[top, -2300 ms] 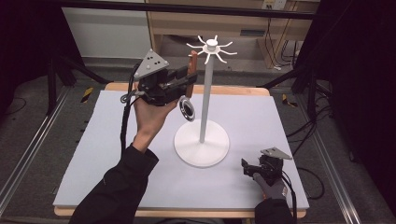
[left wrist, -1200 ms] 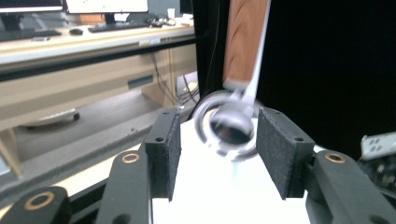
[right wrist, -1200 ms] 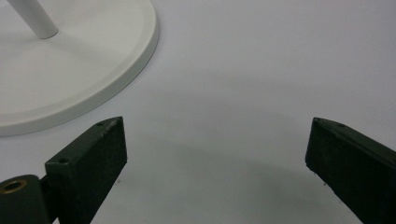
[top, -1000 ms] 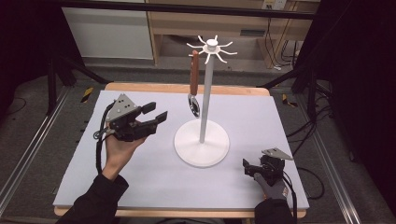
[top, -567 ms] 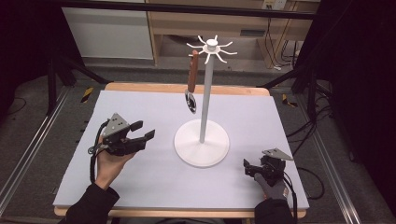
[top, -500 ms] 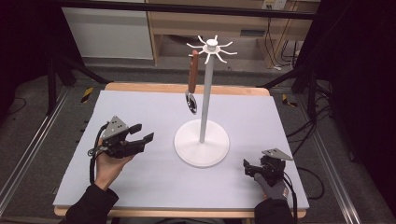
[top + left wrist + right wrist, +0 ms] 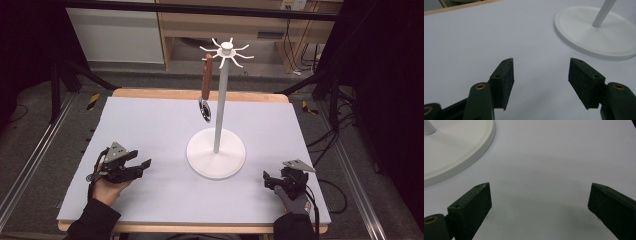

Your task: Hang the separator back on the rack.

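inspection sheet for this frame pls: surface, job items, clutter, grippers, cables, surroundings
Surface: pale grey table top with a wooden edge, bare apart from the stand.
Job's things: white stand upright mid-table; brown-handled spoon hangs from one of its top hooks, bowl down.
Clutter: nothing seen.
Grippers: left gripper low over the table left of the stand, jaws just been opening, nothing between them; right gripper near the front right corner, jaws wide, empty.
Cables: a black cable loops from the left gripper; another trails from the right one.
Surroundings: dark floor, metal rails either side, wooden shelving behind.
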A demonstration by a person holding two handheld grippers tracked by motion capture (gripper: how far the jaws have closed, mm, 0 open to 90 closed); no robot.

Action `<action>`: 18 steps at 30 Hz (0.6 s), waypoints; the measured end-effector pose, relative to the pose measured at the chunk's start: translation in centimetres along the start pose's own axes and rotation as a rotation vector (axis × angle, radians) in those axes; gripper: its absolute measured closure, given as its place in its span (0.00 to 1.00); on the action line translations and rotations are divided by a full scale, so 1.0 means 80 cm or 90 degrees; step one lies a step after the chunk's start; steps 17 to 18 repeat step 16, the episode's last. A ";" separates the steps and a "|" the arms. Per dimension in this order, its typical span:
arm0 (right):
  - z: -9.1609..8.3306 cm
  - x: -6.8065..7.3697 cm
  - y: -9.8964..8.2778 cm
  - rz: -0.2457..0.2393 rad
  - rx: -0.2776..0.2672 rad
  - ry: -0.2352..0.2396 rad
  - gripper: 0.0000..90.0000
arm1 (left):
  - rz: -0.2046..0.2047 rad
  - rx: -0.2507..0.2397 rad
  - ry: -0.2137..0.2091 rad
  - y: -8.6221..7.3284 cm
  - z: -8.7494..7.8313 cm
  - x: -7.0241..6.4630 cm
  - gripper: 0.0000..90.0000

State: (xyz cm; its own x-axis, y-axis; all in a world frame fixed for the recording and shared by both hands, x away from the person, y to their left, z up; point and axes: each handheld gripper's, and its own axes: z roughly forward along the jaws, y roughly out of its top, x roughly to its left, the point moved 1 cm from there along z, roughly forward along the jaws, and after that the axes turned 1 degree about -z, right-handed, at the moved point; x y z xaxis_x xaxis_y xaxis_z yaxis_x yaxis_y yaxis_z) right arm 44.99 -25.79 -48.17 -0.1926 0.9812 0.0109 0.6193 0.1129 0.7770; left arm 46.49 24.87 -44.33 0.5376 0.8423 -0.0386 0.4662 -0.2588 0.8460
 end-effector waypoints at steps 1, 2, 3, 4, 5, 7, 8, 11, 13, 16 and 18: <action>0.000 -0.001 0.000 0.002 0.002 -0.002 0.06 | -0.001 0.002 0.003 -0.004 0.000 0.002 0.40; 0.000 -0.002 -0.001 0.003 0.003 -0.003 0.06 | -0.003 0.006 0.007 -0.009 -0.002 0.005 0.39; 0.001 -0.003 -0.001 0.002 0.006 -0.008 0.06 | -0.003 0.014 0.012 -0.014 -0.003 0.008 0.38; 0.001 -0.004 -0.002 0.000 0.007 -0.010 0.06 | -0.001 0.021 0.020 -0.018 -0.004 0.011 0.38; 0.001 -0.004 -0.002 0.002 0.008 -0.011 0.06 | -0.001 0.025 0.025 -0.021 -0.005 0.014 0.38; 0.001 -0.005 -0.002 0.001 0.010 -0.011 0.06 | -0.007 0.031 0.038 -0.028 -0.010 0.022 0.37; 0.002 -0.005 -0.002 0.002 0.011 -0.012 0.06 | -0.019 0.030 0.042 -0.033 -0.012 0.026 0.37; 0.002 -0.005 -0.002 0.003 0.014 -0.014 0.06 | -0.019 0.034 0.065 -0.038 -0.018 0.036 0.37; 0.001 -0.006 -0.002 0.003 0.015 -0.014 0.06 | -0.038 0.027 0.074 -0.040 -0.020 0.043 0.35; 0.000 -0.006 -0.002 0.005 0.013 -0.012 0.06 | -0.048 0.027 0.089 -0.043 -0.020 0.050 0.35; 0.000 -0.006 -0.002 0.005 0.013 -0.012 0.06 | -0.048 0.027 0.089 -0.043 -0.020 0.050 0.35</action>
